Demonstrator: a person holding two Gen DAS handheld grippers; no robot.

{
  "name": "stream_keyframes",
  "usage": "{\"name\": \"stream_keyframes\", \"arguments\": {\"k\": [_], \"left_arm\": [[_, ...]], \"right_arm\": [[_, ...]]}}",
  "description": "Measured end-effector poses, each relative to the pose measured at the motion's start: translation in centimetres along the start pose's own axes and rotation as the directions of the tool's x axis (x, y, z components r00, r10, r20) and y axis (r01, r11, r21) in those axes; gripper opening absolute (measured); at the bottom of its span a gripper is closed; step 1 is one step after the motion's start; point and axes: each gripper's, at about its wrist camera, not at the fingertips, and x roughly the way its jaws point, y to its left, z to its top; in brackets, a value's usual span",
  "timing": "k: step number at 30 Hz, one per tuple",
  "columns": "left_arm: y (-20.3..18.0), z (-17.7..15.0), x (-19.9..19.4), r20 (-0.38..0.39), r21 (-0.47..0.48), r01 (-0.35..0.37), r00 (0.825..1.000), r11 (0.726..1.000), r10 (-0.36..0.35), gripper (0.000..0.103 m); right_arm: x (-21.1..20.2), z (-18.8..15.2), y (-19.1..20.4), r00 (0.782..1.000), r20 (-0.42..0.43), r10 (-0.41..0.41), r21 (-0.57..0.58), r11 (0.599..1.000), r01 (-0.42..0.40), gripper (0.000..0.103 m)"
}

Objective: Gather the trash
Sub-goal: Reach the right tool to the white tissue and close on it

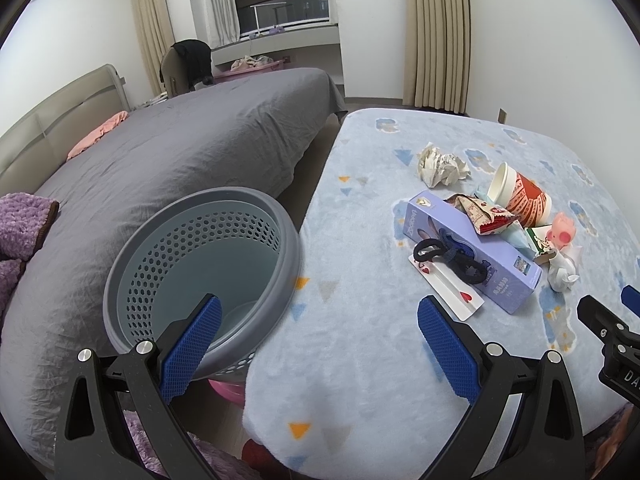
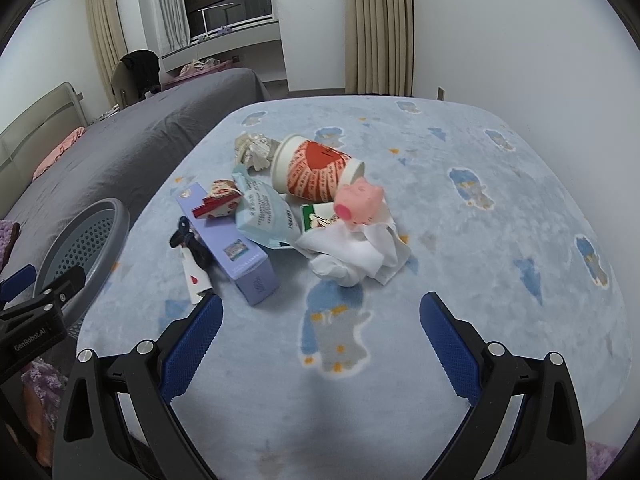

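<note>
Trash sits heaped at the middle of the table (image 2: 460, 208), which is covered in a pale blue blanket: a crumpled paper ball (image 2: 253, 150), a tipped paper cup (image 2: 316, 174), a snack wrapper (image 2: 218, 198), a light blue packet (image 2: 266, 214) and a wad of white tissue (image 2: 356, 254) lie touching or overlapping. Mixed in are things that look like keepers: a purple box (image 2: 236, 244), a pink pig toy (image 2: 360, 198), black hair ties (image 1: 444, 254) and a playing card (image 1: 448, 290).

In the left wrist view, the grey perforated bin (image 1: 200, 276) stands at lower left, hard against the table edge, probably so pieces can be dropped straight in.

Both tools hang short of the pile with nothing between the fingers: the left tool (image 1: 320, 344) spread wide over the bin rim and table edge, the right tool (image 2: 322, 344) equally wide, facing the tissue, likely the first pick.
</note>
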Motion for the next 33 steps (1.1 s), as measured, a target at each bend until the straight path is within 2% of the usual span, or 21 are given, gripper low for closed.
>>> {"name": "stream_keyframes", "arguments": {"k": [12,16,22,33], "left_arm": [[-1.8,0.4,1.8,-0.036,0.012,0.016,0.999,1.0,-0.015,0.097],[-2.2,0.4,2.2,-0.045,0.015,0.024,0.999,1.0,-0.023,0.097],[-2.6,0.4,2.7,-0.049,0.022,0.025,0.999,0.999,-0.024,0.096],[-2.7,0.2,3.0,-0.058,0.018,0.045,0.997,0.999,-0.044,0.096]], "right_arm": [[2.6,1.3,-3.0,0.999,-0.043,-0.006,0.016,1.0,0.006,0.094],[4.1,1.8,-3.6,0.997,-0.082,0.0,0.023,1.0,0.002,0.094],[6.5,2.5,-3.7,0.993,-0.12,0.005,0.027,1.0,-0.001,0.094],[9.2,3.6,-3.2,0.991,-0.128,-0.026,0.008,1.0,0.028,0.093]]}}
